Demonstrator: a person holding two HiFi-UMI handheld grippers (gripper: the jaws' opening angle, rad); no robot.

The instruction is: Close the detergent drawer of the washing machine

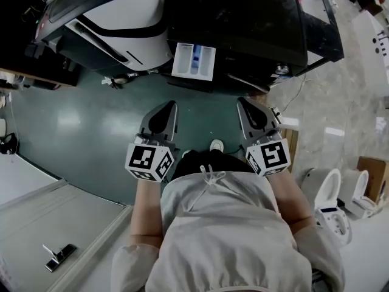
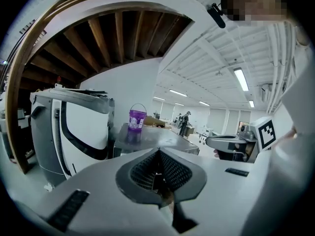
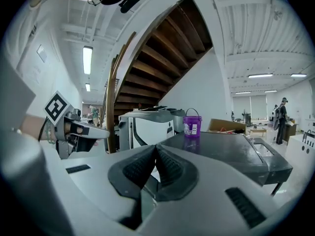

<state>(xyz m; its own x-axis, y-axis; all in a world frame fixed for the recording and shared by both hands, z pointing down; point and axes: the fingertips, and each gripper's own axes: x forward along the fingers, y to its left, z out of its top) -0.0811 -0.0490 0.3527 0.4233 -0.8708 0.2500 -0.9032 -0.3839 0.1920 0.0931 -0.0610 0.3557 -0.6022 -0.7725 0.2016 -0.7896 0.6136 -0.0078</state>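
Note:
The dark washing machine (image 1: 255, 17) stands ahead of me, seen from above. Its white detergent drawer (image 1: 193, 61), with a blue insert, is pulled out of the front. My left gripper (image 1: 171, 106) hovers over the green floor below the drawer, shut and holding nothing. My right gripper (image 1: 242, 101) hangs level with it to the right, also shut and empty. Both are apart from the drawer. In the left gripper view the jaws (image 2: 158, 155) meet below the machine's top (image 2: 152, 135). The right gripper view shows its shut jaws (image 3: 155, 149) and the same top (image 3: 221, 146). Neither gripper view shows the drawer.
A purple bucket (image 2: 137, 118) stands on the washer's top. A white and black appliance (image 1: 121, 17) stands left of the washer. White toilets (image 1: 331, 193) and a wooden box (image 1: 372, 176) are at the right, a door with a handle (image 1: 58, 254) lower left. A wooden staircase (image 3: 167, 48) rises overhead.

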